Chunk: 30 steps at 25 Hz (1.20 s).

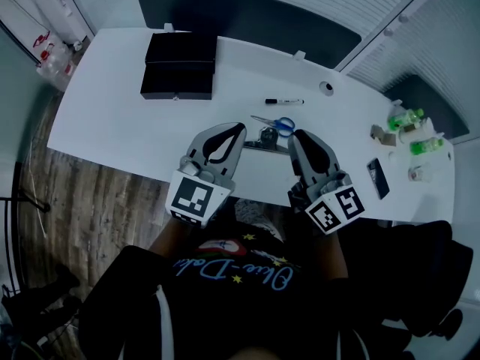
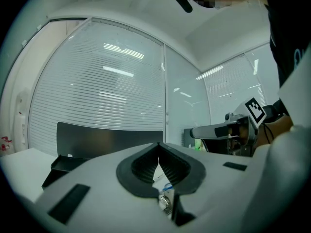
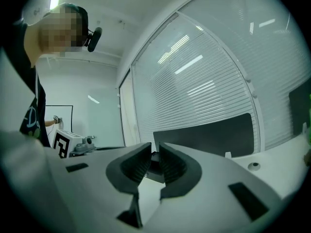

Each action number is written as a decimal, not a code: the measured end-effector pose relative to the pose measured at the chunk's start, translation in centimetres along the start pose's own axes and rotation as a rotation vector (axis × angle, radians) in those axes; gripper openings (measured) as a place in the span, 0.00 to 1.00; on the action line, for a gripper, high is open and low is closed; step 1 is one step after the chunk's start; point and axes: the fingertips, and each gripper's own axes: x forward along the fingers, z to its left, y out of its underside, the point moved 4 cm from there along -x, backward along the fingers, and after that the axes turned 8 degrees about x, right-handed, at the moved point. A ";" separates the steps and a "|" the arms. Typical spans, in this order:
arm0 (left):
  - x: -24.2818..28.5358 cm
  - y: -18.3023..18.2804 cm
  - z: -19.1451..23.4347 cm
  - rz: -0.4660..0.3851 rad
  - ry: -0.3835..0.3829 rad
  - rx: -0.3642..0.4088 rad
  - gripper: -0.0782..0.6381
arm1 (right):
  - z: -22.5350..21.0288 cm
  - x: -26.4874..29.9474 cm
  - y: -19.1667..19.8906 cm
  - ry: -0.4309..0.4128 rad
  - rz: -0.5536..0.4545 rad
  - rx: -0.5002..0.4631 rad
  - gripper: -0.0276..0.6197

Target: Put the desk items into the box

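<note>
- Desk: white, fills the middle of the head view.
- Black box: upper left of the desk, well apart from both grippers.
- Marker: centre of the desk, lying flat.
- Scissors: blue handles, just below the marker and just beyond the gripper tips.
- Phone: right side, near the front edge.
- Green bottles: far right.
- Left gripper: lower centre; jaws closed tip to tip, nothing between them.
- Right gripper: beside the left one; jaws a narrow gap apart, gripping nothing.
</note>
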 end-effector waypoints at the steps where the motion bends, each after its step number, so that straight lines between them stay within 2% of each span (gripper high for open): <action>1: 0.3 0.1 0.1 0.004 -0.003 -0.005 0.12 | -0.4 0.2 -0.2 -0.002 0.003 -0.005 0.13; 5: 1.5 0.5 -0.1 0.016 -0.006 -0.021 0.12 | -1.9 0.4 -0.4 -0.007 0.048 -0.046 0.13; 14: 4.4 1.1 0.1 0.054 -0.041 -0.016 0.12 | -7.2 1.5 0.2 -0.054 0.157 -0.070 0.14; 21: 5.9 1.2 0.7 0.066 -0.078 -0.008 0.12 | -11.3 3.7 1.6 -0.092 0.283 -0.123 0.14; 27: 7.1 1.2 1.3 0.094 -0.104 -0.017 0.12 | -13.9 6.1 2.6 -0.148 0.396 -0.232 0.16; 30: 7.7 1.3 1.5 0.117 -0.104 0.003 0.12 | -15.4 7.3 3.5 -0.168 0.462 -0.277 0.18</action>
